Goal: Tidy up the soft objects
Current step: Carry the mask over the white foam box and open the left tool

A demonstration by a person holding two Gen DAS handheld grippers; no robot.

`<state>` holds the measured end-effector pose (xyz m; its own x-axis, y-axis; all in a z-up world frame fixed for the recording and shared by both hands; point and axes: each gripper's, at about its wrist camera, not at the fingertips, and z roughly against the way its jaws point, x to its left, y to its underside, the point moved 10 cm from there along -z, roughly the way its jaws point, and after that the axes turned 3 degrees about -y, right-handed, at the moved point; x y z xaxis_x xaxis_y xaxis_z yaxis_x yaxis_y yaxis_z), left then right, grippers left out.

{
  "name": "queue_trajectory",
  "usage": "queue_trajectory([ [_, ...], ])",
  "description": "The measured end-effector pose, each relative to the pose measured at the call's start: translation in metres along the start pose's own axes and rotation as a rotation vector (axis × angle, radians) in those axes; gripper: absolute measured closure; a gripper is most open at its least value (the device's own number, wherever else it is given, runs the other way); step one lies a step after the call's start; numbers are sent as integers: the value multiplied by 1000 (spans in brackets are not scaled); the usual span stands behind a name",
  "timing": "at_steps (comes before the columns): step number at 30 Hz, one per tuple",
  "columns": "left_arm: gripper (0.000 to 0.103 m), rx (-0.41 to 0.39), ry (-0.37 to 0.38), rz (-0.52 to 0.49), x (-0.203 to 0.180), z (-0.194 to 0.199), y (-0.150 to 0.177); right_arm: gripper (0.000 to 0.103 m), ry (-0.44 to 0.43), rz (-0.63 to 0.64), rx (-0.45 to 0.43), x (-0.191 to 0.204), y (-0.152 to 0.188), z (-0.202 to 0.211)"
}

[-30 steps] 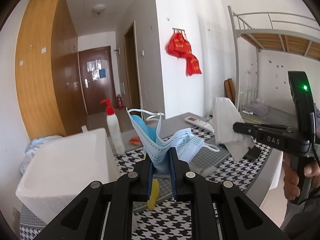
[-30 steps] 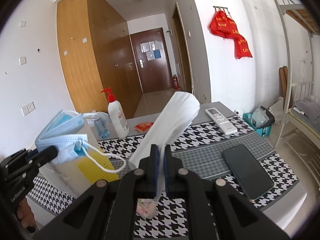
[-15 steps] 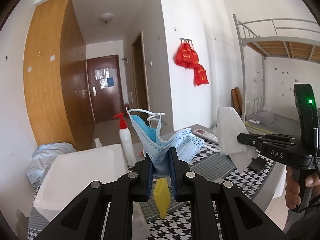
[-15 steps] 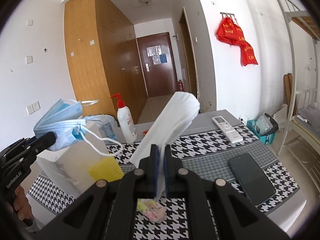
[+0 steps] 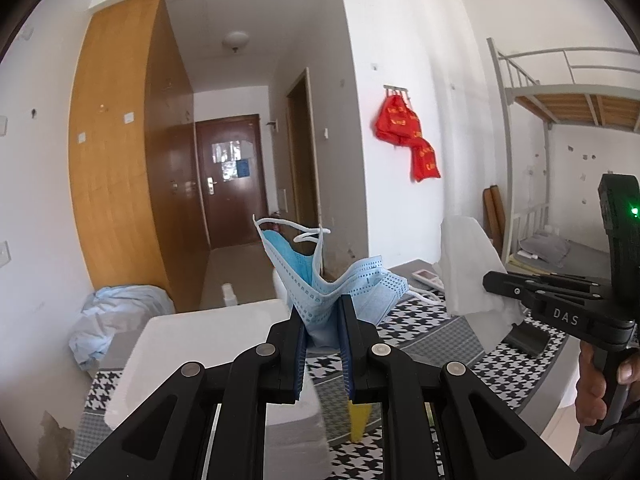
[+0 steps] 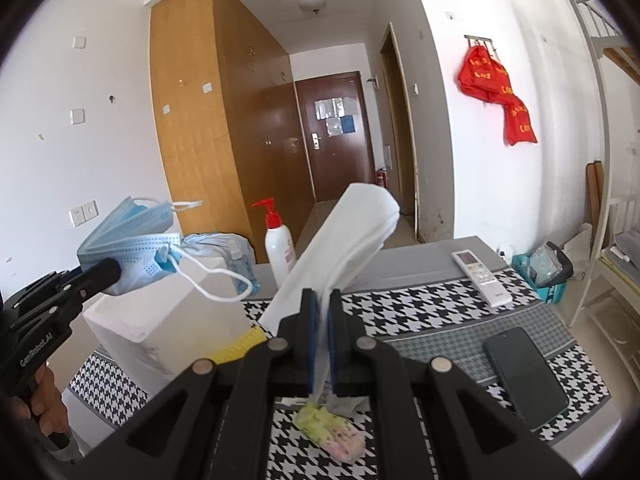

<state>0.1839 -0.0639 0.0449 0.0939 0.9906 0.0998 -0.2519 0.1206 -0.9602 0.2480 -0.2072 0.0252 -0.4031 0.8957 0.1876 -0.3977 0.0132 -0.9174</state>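
My left gripper [image 5: 322, 304] is shut on a bunch of blue face masks [image 5: 320, 276] that fan upward, white ear loops dangling. In the right wrist view the same masks [image 6: 128, 240] sit at the left, above a white foam box [image 6: 160, 320]. My right gripper [image 6: 323, 300] is shut on a folded white tissue [image 6: 348, 240] that stands up and leans right. From the left wrist view that tissue [image 5: 472, 272] hangs in the right gripper [image 5: 496, 282], held by a hand [image 5: 596, 388] at the right edge. Both grippers are raised above the table.
A houndstooth cloth [image 6: 420, 312] covers the table. On it lie a remote [image 6: 480, 276], a dark phone [image 6: 524, 372], a pump bottle [image 6: 278, 240], a yellow sponge [image 6: 240, 344] and a small pastel packet [image 6: 332, 432]. A crumpled light-blue cloth [image 5: 116, 320] lies left of the box.
Both grippers have risen and tipped up with their loads still held. The table has sunk lower in both views. The pump bottle is now hidden behind the masks in the left wrist view.
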Motion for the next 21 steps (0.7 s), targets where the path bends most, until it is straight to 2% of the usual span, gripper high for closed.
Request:
queue_trajectory([
  [10, 87, -6, -75, 32, 29, 4, -4, 95, -63, 22, -3, 27, -6, -9],
  [21, 87, 29, -136, 80, 57, -1, 0, 95, -120, 54, 1, 59, -13, -21],
])
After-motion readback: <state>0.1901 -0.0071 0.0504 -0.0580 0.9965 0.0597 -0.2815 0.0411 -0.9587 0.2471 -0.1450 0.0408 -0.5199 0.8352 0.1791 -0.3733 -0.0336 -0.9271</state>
